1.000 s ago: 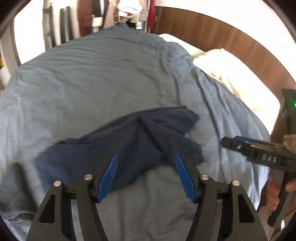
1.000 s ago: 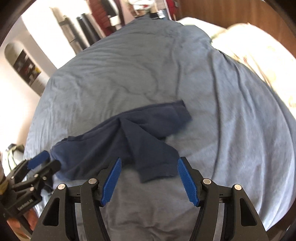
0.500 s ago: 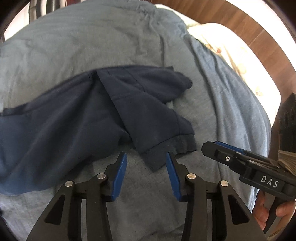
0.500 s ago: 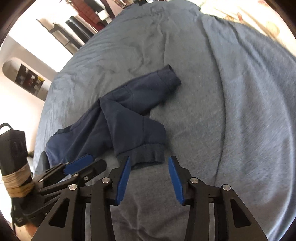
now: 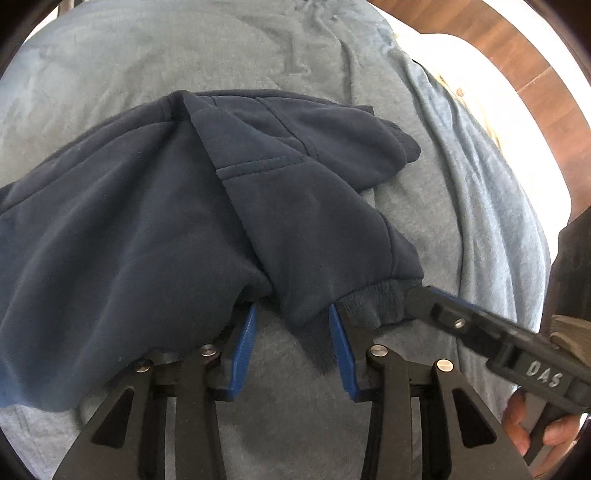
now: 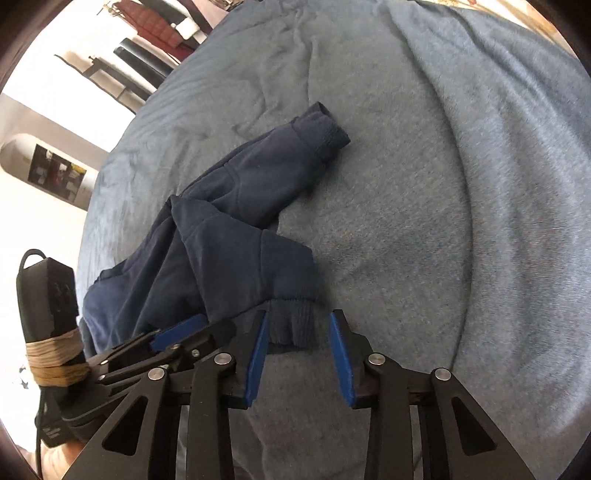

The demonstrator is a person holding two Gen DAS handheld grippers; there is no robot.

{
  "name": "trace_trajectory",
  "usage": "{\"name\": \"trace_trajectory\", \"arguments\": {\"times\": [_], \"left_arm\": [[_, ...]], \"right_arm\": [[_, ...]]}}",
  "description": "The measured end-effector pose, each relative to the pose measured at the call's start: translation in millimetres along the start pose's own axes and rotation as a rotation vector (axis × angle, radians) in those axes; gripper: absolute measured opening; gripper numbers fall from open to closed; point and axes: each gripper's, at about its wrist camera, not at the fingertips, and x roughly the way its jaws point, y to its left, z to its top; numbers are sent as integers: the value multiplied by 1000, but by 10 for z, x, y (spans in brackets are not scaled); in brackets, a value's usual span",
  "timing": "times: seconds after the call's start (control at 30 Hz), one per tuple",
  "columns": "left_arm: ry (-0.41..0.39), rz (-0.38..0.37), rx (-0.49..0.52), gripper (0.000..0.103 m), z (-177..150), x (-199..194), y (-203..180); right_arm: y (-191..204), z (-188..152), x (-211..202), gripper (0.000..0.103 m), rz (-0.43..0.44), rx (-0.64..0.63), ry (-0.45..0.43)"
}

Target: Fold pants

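Note:
Dark navy pants lie crumpled on a blue-grey bedspread, one leg folded across toward me. My left gripper is open, its blue pads on either side of the near leg's lower edge, beside the ribbed cuff. My right gripper is open, its pads astride the same ribbed cuff. The right gripper's tip touches the cuff in the left wrist view. The left gripper shows at the left in the right wrist view. The other leg's cuff lies farther away.
The bedspread covers the whole bed in wrinkles. A wooden headboard and a pale pillow edge are at the right. Furniture and hanging clothes stand beyond the bed's far side.
Both grippers have come down and forward to the near leg's cuff. Their jaws have narrowed from wide open and now straddle the fabric edge.

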Motion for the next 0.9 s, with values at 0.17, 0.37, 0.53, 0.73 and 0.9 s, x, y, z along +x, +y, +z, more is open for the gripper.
{"name": "trace_trajectory", "arguments": {"times": [0.17, 0.37, 0.53, 0.73, 0.9], "left_arm": [[18, -20, 27, 15, 111, 50, -72], [-52, -41, 18, 13, 298, -324, -188], [-141, -34, 60, 12, 573, -584, -369], [-197, -9, 99, 12, 929, -602, -456], [-205, 10, 141, 12, 1134, -453, -488]], "right_arm": [[-55, 29, 120, 21, 33, 20, 37], [-23, 106, 12, 10, 81, 29, 24], [-16, 343, -232, 10, 126, 74, -37], [-34, 645, -271, 10, 153, 100, -82], [-59, 875, -179, 10, 162, 114, -105]]}}
